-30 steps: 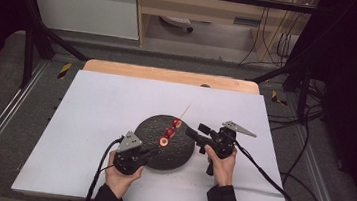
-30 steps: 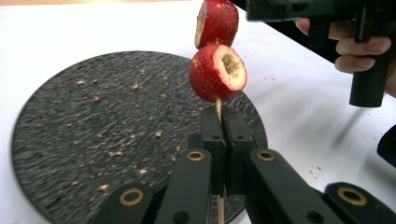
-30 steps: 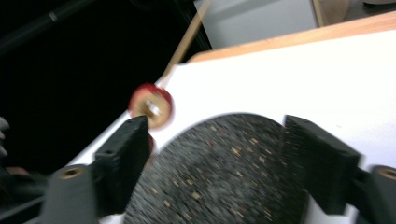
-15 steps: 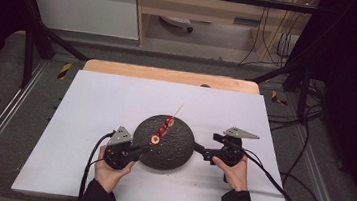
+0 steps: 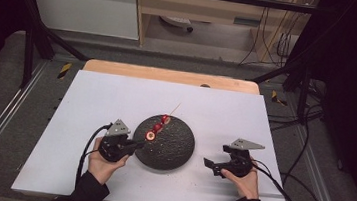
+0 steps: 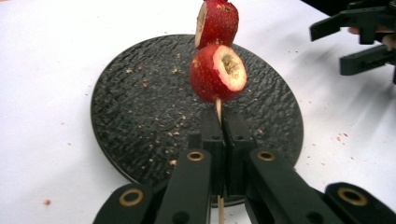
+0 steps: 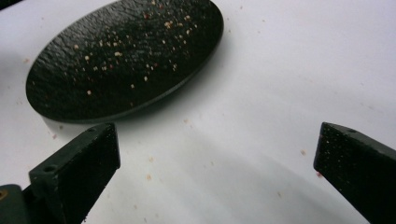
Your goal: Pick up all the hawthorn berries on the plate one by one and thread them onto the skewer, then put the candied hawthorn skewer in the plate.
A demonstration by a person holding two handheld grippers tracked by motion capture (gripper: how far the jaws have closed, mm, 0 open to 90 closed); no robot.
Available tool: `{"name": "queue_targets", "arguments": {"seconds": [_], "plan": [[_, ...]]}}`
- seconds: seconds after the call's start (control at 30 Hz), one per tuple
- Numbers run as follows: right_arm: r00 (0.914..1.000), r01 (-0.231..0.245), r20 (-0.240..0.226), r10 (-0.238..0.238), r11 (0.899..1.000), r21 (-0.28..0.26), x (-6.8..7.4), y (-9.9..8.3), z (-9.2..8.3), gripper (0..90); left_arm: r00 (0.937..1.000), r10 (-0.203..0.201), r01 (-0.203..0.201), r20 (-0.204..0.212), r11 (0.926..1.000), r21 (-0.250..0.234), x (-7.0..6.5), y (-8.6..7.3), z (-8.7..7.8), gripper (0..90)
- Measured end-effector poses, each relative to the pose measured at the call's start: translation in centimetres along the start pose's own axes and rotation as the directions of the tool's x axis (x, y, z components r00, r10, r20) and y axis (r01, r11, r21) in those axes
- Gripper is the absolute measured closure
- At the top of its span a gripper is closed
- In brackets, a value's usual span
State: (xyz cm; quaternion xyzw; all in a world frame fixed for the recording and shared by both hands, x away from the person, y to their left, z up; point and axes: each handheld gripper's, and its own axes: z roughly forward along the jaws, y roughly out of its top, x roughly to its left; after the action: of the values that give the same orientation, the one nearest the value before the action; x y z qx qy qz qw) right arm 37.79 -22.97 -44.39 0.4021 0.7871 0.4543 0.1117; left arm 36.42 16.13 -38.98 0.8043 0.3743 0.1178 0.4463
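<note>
A: Left gripper (image 5: 134, 147)?
B: Low at the black plate's (image 5: 173, 153) left rim, jaws clamped on the skewer (image 6: 218, 109), whose red fruit pieces (image 6: 218, 72) slant above the plate.

A: Right gripper (image 5: 210, 165)?
B: Right of the plate, apart from it, over the white table (image 5: 106, 98); jaws just opened wide, nothing between.

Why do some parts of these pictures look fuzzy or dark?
High view: the room's edges are dark, the table brightly lit. Left gripper view: the left tool up close looks soft, the fruit sharper. Right gripper view: the right tool is blurred at the edges, and a soft shadow lies beside the plate.
</note>
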Motion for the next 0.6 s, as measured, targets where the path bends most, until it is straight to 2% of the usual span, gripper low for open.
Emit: {"name": "queue_targets", "arguments": {"seconds": [0.27,0.6], "plan": [[0.9999,0.014,0.003,-0.014,1.0,0.005,-0.5,-1.4,-1.4,1.1,0.9999,0.006,-0.005,-0.013,0.9986,0.053,0.8,0.9,0.7,88.5],[0.9999,0.011,0.011,-0.011,1.0,0.012,-0.8,-2.4,-1.7,1.5,0.9993,0.009,-0.005,-0.035,0.9929,0.119,1.3,1.0,2.2,88.5]]}}
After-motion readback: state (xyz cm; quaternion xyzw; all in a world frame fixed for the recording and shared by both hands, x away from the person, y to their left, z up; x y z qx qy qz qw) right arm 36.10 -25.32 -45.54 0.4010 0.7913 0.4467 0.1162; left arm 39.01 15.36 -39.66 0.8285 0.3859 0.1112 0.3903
